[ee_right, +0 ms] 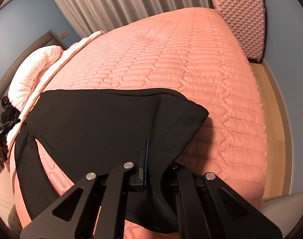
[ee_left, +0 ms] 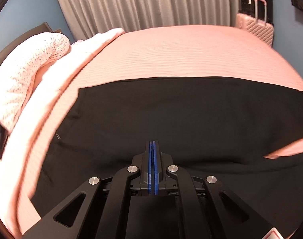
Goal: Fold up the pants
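Here the black pants [ee_left: 171, 119] lie spread on the pink quilted bedspread [ee_left: 181, 51], near the close edge of the bed; in the right wrist view the pants [ee_right: 103, 119] are lifted at one end, with a hemmed edge curling over.

The right gripper [ee_right: 146, 149] has its jaws squeezed on that lifted cloth; the fabric drapes over one finger and hides it. The left gripper [ee_left: 153, 149] has its blue pads pressed flat together above the pants; no cloth can be seen between them, so it looks closed on nothing, though a thin pinch can't be ruled out.

The step seems to be carrying one end over to lay it on the other. To do it well, lift just high enough that the cloth does not drag, keep the edge straight, and line it up with the far edge before letting go.

Farther off, a fluffy speckled blanket [ee_left: 30, 69] sits at the left; grey curtains [ee_left: 141, 4] hang at the far side; a pink suitcase [ee_right: 241, 20] stands at the far right on the wooden floor [ee_right: 275, 119].
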Motion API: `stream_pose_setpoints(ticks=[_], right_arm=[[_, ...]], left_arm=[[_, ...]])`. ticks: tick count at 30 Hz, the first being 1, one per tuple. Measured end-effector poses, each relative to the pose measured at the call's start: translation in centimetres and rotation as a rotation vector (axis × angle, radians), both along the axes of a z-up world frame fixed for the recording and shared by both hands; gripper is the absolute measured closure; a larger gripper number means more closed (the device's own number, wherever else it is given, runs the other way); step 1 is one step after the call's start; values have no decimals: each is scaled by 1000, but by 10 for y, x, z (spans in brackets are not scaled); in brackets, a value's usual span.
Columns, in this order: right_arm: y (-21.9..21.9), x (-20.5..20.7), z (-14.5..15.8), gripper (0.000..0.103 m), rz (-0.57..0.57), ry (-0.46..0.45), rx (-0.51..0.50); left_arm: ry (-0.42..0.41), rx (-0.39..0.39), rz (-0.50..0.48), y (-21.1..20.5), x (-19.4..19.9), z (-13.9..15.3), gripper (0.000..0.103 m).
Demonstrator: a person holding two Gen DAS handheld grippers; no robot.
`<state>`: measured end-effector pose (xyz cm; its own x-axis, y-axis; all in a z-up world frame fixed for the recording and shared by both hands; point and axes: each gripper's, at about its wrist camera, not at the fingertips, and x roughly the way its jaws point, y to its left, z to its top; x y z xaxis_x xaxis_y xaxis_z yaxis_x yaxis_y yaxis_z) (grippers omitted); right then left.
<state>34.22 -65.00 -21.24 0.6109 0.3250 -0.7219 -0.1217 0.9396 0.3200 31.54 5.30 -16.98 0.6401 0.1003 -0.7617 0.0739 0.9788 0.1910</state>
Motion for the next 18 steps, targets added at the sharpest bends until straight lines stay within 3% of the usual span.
stream_pose_setpoints(ticks=[5, 6, 9, 13, 16, 18], right_arm=[[4, 10, 2, 100, -71, 36, -26], [5, 11, 2, 100, -82, 42, -28], [9, 19, -3, 100, -113, 71, -43], [13, 29, -4, 100, -128, 79, -47], [17, 34, -5, 100, -127, 85, -56], [18, 37, -4, 100, -123, 87, -58]], left_arm=[[53, -106, 103, 119, 82, 5, 99], [58, -93, 132, 141, 103, 5, 99], [105, -95, 157, 179, 145, -2, 99], [205, -258, 192, 225, 193, -21, 99], [339, -355, 196, 238, 214, -47, 98], [338, -392, 176, 245, 219, -51, 99]])
